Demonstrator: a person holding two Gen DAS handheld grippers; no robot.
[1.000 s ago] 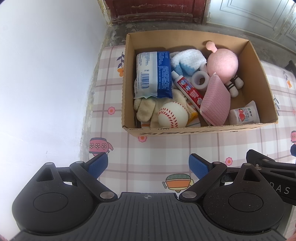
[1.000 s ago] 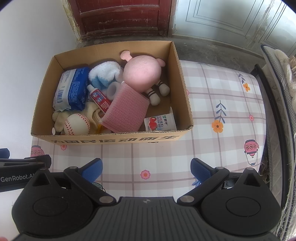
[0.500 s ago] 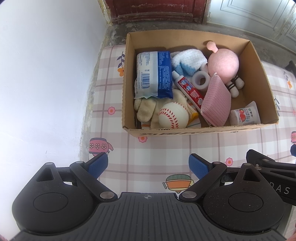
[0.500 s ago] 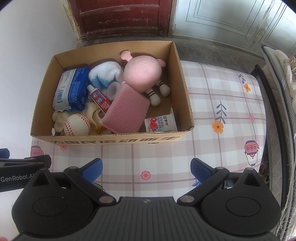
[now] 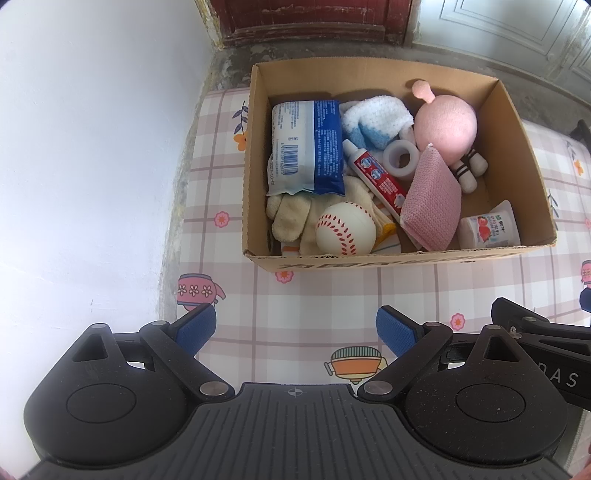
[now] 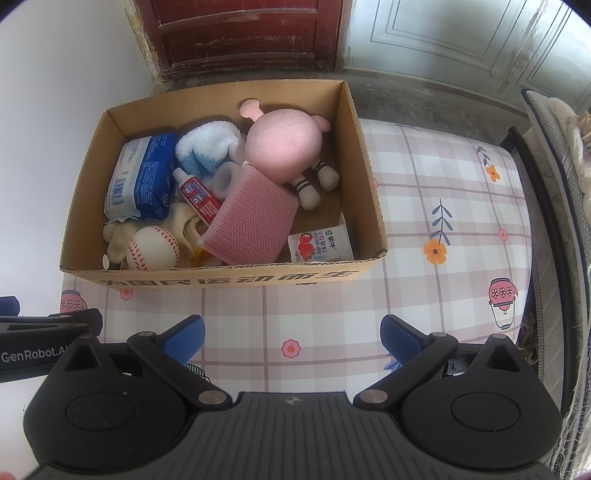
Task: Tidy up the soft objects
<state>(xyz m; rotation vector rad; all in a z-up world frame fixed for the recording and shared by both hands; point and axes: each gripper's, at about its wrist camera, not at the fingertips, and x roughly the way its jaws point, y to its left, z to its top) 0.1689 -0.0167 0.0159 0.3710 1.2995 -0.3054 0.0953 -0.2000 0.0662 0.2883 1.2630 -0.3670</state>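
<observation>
A cardboard box (image 5: 399, 260) (image 6: 229, 282) stands on the checked cloth. In it lie a pink plush doll (image 5: 445, 127) (image 6: 284, 146), a pink knitted pad (image 5: 432, 205) (image 6: 251, 221), a baseball (image 5: 345, 229) (image 6: 152, 248), a blue-white tissue pack (image 5: 306, 142) (image 6: 142, 181), a blue-white fluffy cloth (image 5: 375, 120) (image 6: 207, 146), a toothpaste tube (image 5: 376, 173) (image 6: 197, 195), a tape roll (image 5: 400, 157), a cream glove (image 5: 291, 216) and a yogurt pouch (image 5: 489, 227) (image 6: 319, 245). My left gripper (image 5: 295, 328) and right gripper (image 6: 291, 338) are open and empty, in front of the box.
A white wall (image 5: 92, 147) runs along the left. A red door (image 6: 240, 33) and grey panelled doors (image 6: 461, 40) are behind the box. A dark rail and bedding (image 6: 546, 206) border the cloth on the right. Checked cloth (image 6: 443, 206) lies right of the box.
Both views shift very slightly; the box sits a touch lower in the frames. The grippers stay open and the objects in the box have not moved.
</observation>
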